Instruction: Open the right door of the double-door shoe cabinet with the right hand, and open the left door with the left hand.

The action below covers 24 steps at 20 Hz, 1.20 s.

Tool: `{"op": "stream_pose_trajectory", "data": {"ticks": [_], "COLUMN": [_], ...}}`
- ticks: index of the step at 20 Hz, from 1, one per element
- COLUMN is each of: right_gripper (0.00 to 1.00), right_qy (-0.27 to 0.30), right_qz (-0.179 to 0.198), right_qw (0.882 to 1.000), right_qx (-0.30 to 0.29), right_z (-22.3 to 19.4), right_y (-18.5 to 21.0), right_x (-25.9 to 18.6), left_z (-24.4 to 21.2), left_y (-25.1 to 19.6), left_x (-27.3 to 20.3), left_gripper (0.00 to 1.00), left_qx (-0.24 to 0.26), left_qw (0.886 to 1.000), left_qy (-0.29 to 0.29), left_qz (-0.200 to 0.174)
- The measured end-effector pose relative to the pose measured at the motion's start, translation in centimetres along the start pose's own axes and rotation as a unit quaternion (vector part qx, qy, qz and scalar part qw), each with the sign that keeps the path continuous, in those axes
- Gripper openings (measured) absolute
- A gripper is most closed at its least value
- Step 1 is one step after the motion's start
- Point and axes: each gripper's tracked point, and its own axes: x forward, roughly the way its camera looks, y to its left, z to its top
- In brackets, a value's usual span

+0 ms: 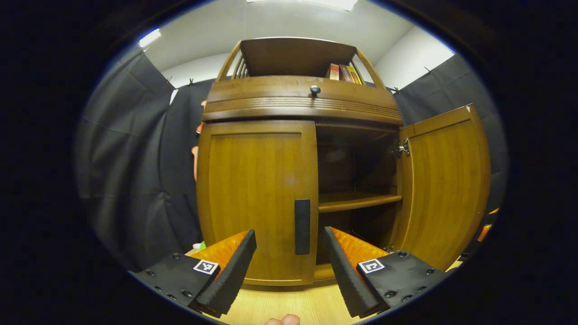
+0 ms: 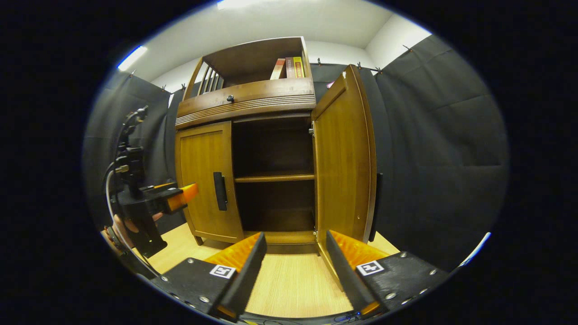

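Straight ahead of the left gripper (image 1: 289,253) stands the shoe cabinet (image 1: 300,108), on a pale wood floor (image 1: 289,304). Its left door (image 1: 255,201) is shut, and the gripper's fingers are spread wide, holding nothing, framing the black vertical handle (image 1: 302,226) without touching it. So the second step is in hand: the next move, as I judge it, calls for easing forward until the handle sits between the pads, closing on it, then swinging the door out on its left-side hinges. Further right, the right door (image 1: 445,189) already hangs wide open — that half looks done — baring a dark interior and one shelf (image 1: 359,201). The right gripper (image 2: 295,257), fingers also parted and empty, sits back from the open door's edge (well clear of it). Warm brown wood, a small knob (image 1: 314,90) on the drawer, books (image 1: 344,73) on top.
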Motion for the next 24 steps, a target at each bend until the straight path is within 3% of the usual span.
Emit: {"op": "stream_pose_trajectory", "data": {"ticks": [2,5,9,12,15,18,21,24], "right_gripper": [0.93,0.93,0.93,0.93,0.93,0.93,0.96,0.93], "right_qy": [0.0,-0.002,0.0,0.001,0.003,0.009,0.012,0.009], "right_qz": [-0.001,-0.006,-0.013,-0.02,-0.029,-0.036,-0.035,-0.034], "right_qw": [1.0,1.0,1.0,1.0,0.999,0.999,0.999,0.999], "right_qx": [-0.005,-0.015,-0.008,-0.019,-0.017,-0.018,-0.009,-0.009], "right_z": [-0.1,-0.2,-0.5,-0.6,-0.7,-1.0,-1.3,-1.1], "right_y": [0.1,0.0,-0.4,-1.0,-1.4,-1.8,-2.2,-2.4], "right_x": [-0.4,-1.0,-1.8,-2.0,-2.0,-1.9,-1.5,-1.7], "left_z": [-1.2,-1.6,-2.6,-3.5,-4.7,-4.5,-4.5,-4.4], "left_y": [-0.5,0.0,-1.0,-0.7,0.4,0.1,0.2,0.1], "left_x": [2.5,5.6,9.6,11.8,13.0,13.4,13.3,13.3], "left_gripper": [0.96,0.96,0.96,0.96,0.96,0.98,0.95,0.87], "left_qx": [-0.017,-0.011,-0.007,0.006,0.017,0.006,0.007,0.01], "left_qw": [1.0,1.0,1.0,1.0,0.999,0.999,0.999,0.999], "left_qy": [0.018,0.018,0.021,0.029,0.046,0.038,0.036,0.035], "left_qz": [-0.015,0.01,-0.006,0.002,0.016,0.005,0.005,0.001]}}
